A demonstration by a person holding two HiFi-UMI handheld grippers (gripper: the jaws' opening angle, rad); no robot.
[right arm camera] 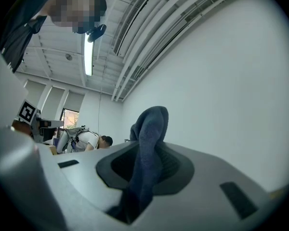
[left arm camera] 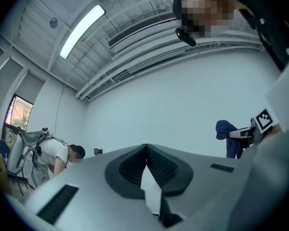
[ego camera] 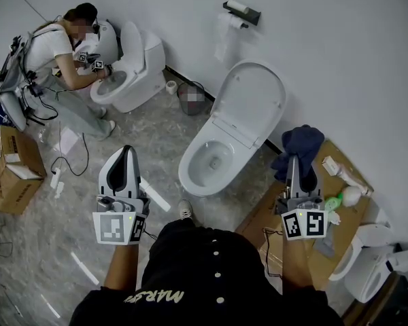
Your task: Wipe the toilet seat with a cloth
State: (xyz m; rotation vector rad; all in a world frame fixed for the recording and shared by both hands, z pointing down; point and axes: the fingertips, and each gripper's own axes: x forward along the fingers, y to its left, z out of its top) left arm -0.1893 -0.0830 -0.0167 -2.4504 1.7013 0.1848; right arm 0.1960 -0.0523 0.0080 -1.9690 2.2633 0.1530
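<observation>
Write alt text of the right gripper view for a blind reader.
The right tongs are shut on a dark blue cloth that stands up between them, before a white wall. Far left, a person bends forward.

Toilet [ego camera: 214,158] mid-floor, paper holder [ego camera: 241,11] on the wall above it, bin [ego camera: 191,98] just left, second toilet [ego camera: 132,73] further left, box [ego camera: 13,168] at the floor's left edge, cardboard sheet [ego camera: 343,182] on the floor at right, cloth [ego camera: 302,142] in the right claw [ego camera: 294,160] beside the toilet.

Left gripper [ego camera: 126,156]: left of the toilet [ego camera: 188,175], jaws together, nothing between them. Right gripper [ego camera: 294,163]: right of the toilet, jaws clamped on dark blue cloth [ego camera: 300,145]. Both grippers point forward.
</observation>
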